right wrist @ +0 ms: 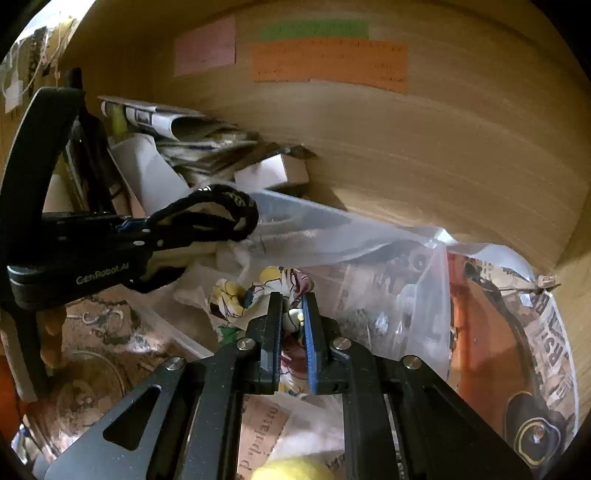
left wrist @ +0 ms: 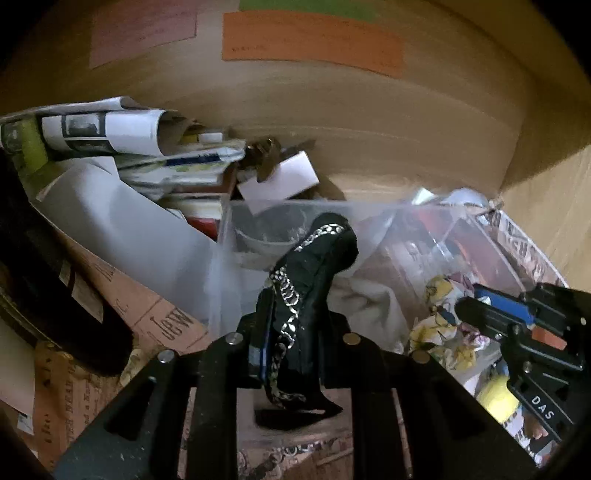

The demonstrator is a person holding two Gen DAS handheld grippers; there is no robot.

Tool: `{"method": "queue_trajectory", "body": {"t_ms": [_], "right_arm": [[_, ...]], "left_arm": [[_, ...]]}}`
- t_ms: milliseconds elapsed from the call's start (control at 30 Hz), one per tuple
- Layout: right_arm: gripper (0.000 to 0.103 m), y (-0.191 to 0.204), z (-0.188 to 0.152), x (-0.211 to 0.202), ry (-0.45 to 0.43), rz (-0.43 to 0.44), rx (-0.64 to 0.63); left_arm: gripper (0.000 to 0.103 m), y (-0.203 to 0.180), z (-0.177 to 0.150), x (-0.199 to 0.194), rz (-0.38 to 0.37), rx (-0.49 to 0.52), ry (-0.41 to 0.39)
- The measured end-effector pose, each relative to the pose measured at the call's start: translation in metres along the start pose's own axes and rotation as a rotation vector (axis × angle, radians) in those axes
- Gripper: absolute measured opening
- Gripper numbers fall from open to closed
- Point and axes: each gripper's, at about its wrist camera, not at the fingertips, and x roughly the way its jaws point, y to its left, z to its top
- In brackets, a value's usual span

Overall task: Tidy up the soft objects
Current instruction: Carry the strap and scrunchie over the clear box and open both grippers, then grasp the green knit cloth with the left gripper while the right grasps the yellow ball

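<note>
The left gripper (left wrist: 295, 332) is clenched on a black fabric band (left wrist: 314, 266) trimmed with a silvery chain pattern; the band stands up between its fingers and curls over above the near-left corner of a clear plastic bin (left wrist: 495, 254). Seen from the right wrist, that same band (right wrist: 218, 214) forms a dark loop sticking out of the left tool, on the left side of the scene. The right gripper (right wrist: 293, 332) is closed around a yellow-and-white patterned cloth (right wrist: 236, 295), which bunches up just beyond its fingertips and spills to the left, lying at the near edge of the bin (right wrist: 369, 236). So I count two grippers and two soft pieces held, one in each. Three coloured paper notes hang on the far wooden wall: pink (right wrist: 205, 46), green (right wrist: 314, 28) and orange (right wrist: 328, 62). A rolled newspaper (left wrist: 99, 127) tops a heap of papers at the far left.
</note>
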Motion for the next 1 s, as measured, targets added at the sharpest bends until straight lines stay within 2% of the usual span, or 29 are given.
{"method": "queue_trajectory", "body": {"t_ms": [33, 100, 167, 200, 233, 333, 433, 533, 600, 800, 933, 1000], "right_arm": [[0.013, 0.0, 0.0, 0.0, 0.009, -0.002, 0.001], [0.018, -0.001, -0.001, -0.002, 0.017, 0.0, 0.005], [0.029, -0.003, -0.001, -0.005, 0.014, -0.004, 0.01], [0.038, -0.003, -0.001, -0.008, 0.007, -0.007, 0.012], [0.048, -0.004, -0.001, -0.012, 0.007, -0.013, 0.021], [0.066, -0.008, 0.0, -0.029, -0.042, -0.039, 0.038], [0.076, -0.014, 0.001, -0.05, -0.095, -0.055, 0.064], [0.084, -0.017, 0.0, -0.071, -0.145, -0.075, 0.088], [0.086, -0.019, -0.002, -0.082, -0.166, -0.08, 0.1], [0.088, -0.017, -0.021, -0.103, -0.184, -0.081, 0.12], [0.088, -0.016, -0.038, -0.102, -0.151, -0.068, 0.142], [0.088, -0.016, -0.048, -0.099, -0.128, -0.06, 0.158]], "left_arm": [[0.025, -0.001, -0.001, -0.001, -0.003, 0.003, 0.0], [0.043, 0.0, -0.002, -0.006, -0.016, -0.004, -0.006], [0.054, 0.001, -0.004, -0.014, -0.027, -0.014, -0.025], [0.058, 0.001, -0.005, -0.021, -0.03, -0.017, -0.039], [0.06, 0.0, -0.005, -0.025, -0.03, -0.016, -0.048], [0.065, -0.001, -0.006, -0.041, -0.038, -0.011, -0.075], [0.073, -0.004, -0.007, -0.06, -0.05, -0.009, -0.11], [0.086, -0.008, -0.012, -0.079, -0.057, -0.002, -0.15], [0.094, -0.011, -0.016, -0.091, -0.06, 0.002, -0.172], [0.1, -0.026, -0.037, -0.109, -0.076, 0.042, -0.181], [0.101, -0.036, -0.056, -0.105, -0.087, 0.065, -0.134], [0.101, -0.04, -0.067, -0.096, -0.095, 0.073, -0.085]]}}
